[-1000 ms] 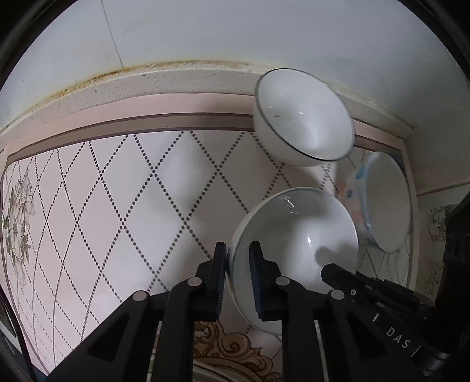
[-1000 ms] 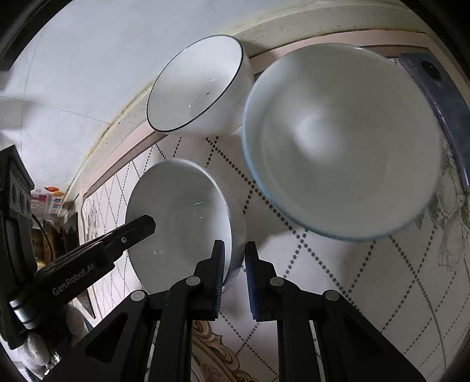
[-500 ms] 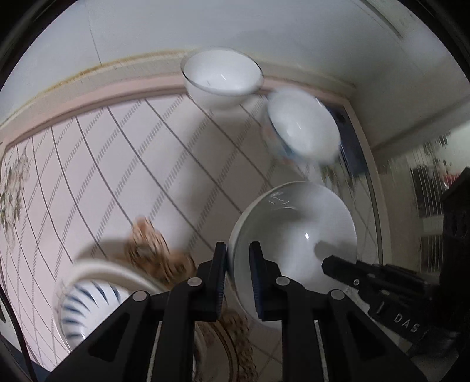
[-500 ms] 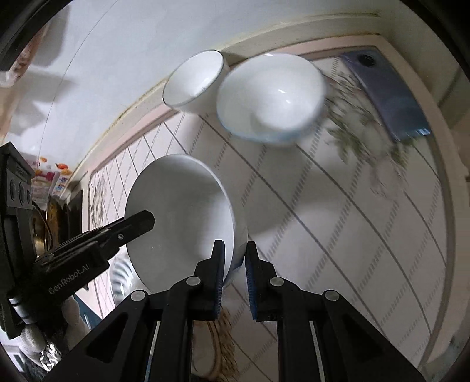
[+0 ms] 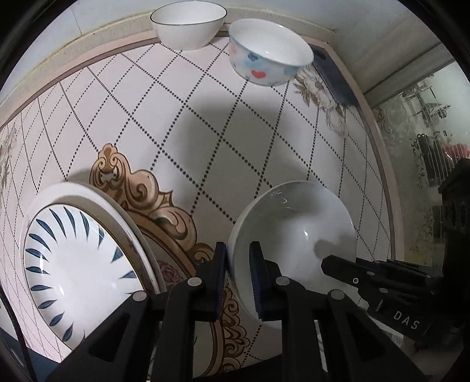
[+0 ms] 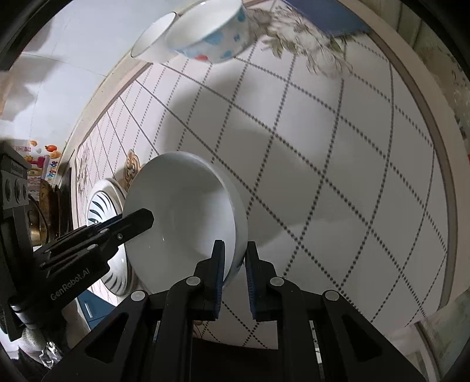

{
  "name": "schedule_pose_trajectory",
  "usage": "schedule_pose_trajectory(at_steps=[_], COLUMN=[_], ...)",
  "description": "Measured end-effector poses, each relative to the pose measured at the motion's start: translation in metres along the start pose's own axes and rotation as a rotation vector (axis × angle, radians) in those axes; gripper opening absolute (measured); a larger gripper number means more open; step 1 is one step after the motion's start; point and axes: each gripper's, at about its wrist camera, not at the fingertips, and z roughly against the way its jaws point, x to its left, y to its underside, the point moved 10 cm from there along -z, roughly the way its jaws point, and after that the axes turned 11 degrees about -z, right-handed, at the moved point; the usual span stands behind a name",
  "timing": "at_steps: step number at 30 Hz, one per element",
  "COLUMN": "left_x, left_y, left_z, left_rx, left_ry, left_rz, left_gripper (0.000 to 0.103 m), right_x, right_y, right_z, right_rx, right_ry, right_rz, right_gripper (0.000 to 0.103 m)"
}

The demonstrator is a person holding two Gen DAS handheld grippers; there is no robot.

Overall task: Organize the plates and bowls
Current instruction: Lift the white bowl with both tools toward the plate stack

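Both grippers hold one plain white bowl (image 5: 296, 235) above the tiled table. My left gripper (image 5: 238, 261) is shut on its left rim. My right gripper (image 6: 235, 261) is shut on the opposite rim of the same bowl (image 6: 182, 211). Each gripper's fingers show in the other's view, reaching onto the bowl's rim. A stack of plates, topped by one with blue streaks (image 5: 79, 264), lies at the lower left. A bowl with hearts (image 5: 267, 58) and a white bowl with a dark rim (image 5: 188, 23) stand at the far edge.
The table (image 5: 205, 141) has a dotted diamond pattern and a gold ornament (image 5: 141, 188) beside the plates. A dark blue flat object (image 5: 335, 76) lies at the far right corner. A wall runs behind the far bowls. The blue-streaked plate also shows in the right wrist view (image 6: 102, 205).
Both grippers have pulled back from the far bowls with the white bowl held between them. The blue-streaked plate stack has come into full view at the left.
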Motion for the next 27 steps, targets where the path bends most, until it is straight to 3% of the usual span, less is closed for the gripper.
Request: schedule_pose_trajectory(at_steps=[18, 24, 25, 27], left_x=[-0.006, 0.004, 0.009, 0.021], left_y=[0.005, -0.010, -0.019, -0.045], left_z=[-0.018, 0.020, 0.032, 0.052], left_rx=[0.036, 0.007, -0.016, -0.069], left_ry=[-0.019, 0.001, 0.000, -0.003], left_rz=[-0.015, -0.001, 0.007, 0.035], left_gripper=[0.014, 0.015, 0.016, 0.036], right_x=[-0.009, -0.011, -0.011, -0.010], right_y=[-0.001, -0.004, -0.007, -0.021], right_z=[-0.007, 0.009, 0.017, 0.043], right_rx=[0.020, 0.067, 0.060, 0.024], right_ry=[0.016, 0.002, -0.005, -0.029], right_rz=[0.002, -0.008, -0.008, -0.012], right_gripper=[0.016, 0.019, 0.020, 0.027])
